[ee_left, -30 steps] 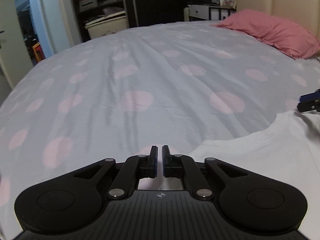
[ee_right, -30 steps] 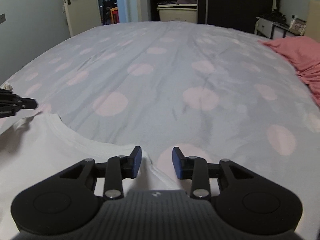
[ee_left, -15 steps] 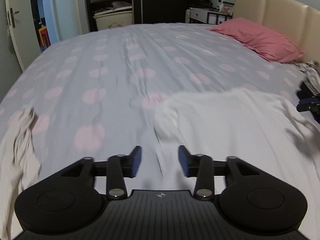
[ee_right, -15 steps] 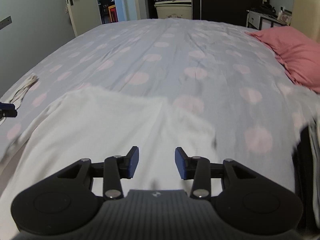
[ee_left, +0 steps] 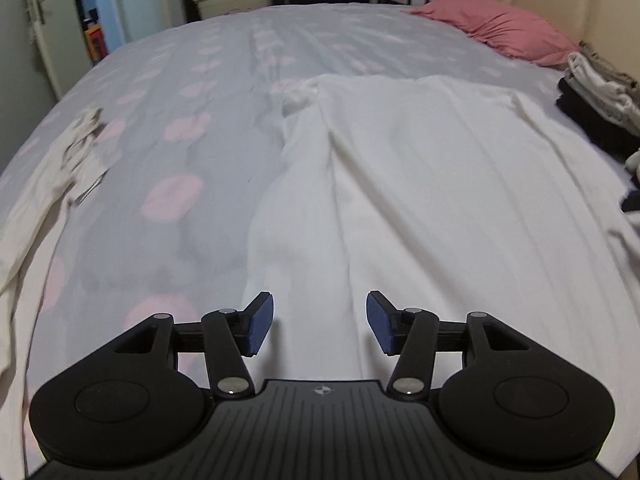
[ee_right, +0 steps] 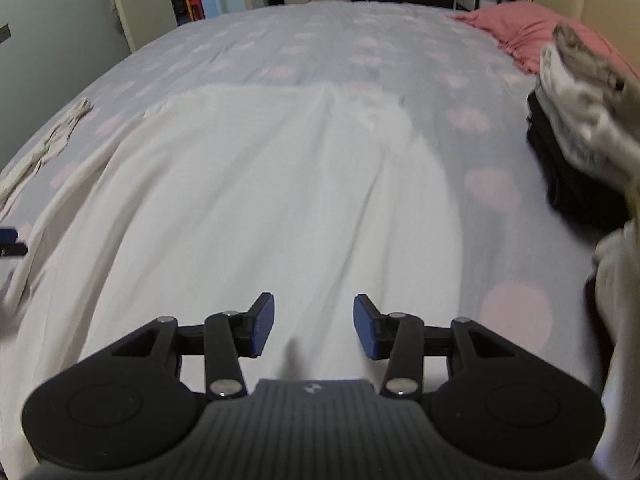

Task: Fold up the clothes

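**White garment lying spread on the bed, both grippers hanging empty above it**

A white garment (ee_left: 420,184) is lying spread out over the middle of the bed (ee_left: 208,80), which is wearing a grey sheet with pink dots. The left gripper (ee_left: 320,322) is hanging over the near left edge of the cloth with its jaws apart and nothing between them. The right gripper (ee_right: 314,326) is hanging over the near part of the same cloth, also with jaws apart and empty.

The cloth is looking thin, soft and light; long wrinkles are running along it, and one far corner (ee_left: 298,96) is lying bunched up. I am judging that it will sag and slide when lifted, so it is better to pinch it at an edge or a corner, one gripper on each side, and not in the flat middle, where the pads would take only a small fold.

Counting: one white garment is lying spread for folding. One cream-coloured cloth (ee_left: 76,148) is lying crumpled at the left side of the bed, apart from it. One pile of clothes (ee_right: 580,120), dark and light pieces together, is sitting at the right; how many pieces are in it I cannot tell. One pink pillow (ee_left: 496,24) is lying at the head of the bed.
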The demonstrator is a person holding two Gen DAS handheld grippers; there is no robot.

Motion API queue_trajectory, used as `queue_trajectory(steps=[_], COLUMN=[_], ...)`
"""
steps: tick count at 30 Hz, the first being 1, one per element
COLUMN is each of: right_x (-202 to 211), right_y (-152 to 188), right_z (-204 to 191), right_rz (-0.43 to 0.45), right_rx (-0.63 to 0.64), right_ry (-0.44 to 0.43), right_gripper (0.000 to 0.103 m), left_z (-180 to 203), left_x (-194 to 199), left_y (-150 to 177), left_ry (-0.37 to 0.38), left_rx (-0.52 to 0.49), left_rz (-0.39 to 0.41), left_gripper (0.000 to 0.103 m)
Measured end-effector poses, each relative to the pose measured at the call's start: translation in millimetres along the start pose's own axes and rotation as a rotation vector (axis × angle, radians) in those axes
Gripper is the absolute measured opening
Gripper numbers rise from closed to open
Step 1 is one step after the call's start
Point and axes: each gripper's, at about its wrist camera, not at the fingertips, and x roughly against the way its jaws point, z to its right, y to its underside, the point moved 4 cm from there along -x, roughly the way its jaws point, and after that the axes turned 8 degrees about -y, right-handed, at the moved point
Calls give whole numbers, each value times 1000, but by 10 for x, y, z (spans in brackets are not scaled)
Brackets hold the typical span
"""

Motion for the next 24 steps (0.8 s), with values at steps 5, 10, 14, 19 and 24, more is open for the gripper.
queue_trajectory(steps=[5,10,14,19,24], right_x=[-123,-160,-62,79,111], right_y=[283,392,354,302,249], right_z=[-254,-305,-199,-118,-69], right_rz=[-56,-86,-70,-41,-28], right_rx=[25,84,32,-14,-39], right_ry=[-20,54,48,45,52], right_gripper=[59,21,3,2,2], left_z=[-36,-56,-225,-790,-1352], left_x=[-60,-106,0,196,227], left_y=[234,318,262,66,-291], left_ry=[-23,-52,-48,-80,-138], left_rx=[48,46,124,328,446], left_rz=[-41,-51,-32,51,104], left_gripper=[49,17,4,3,3])
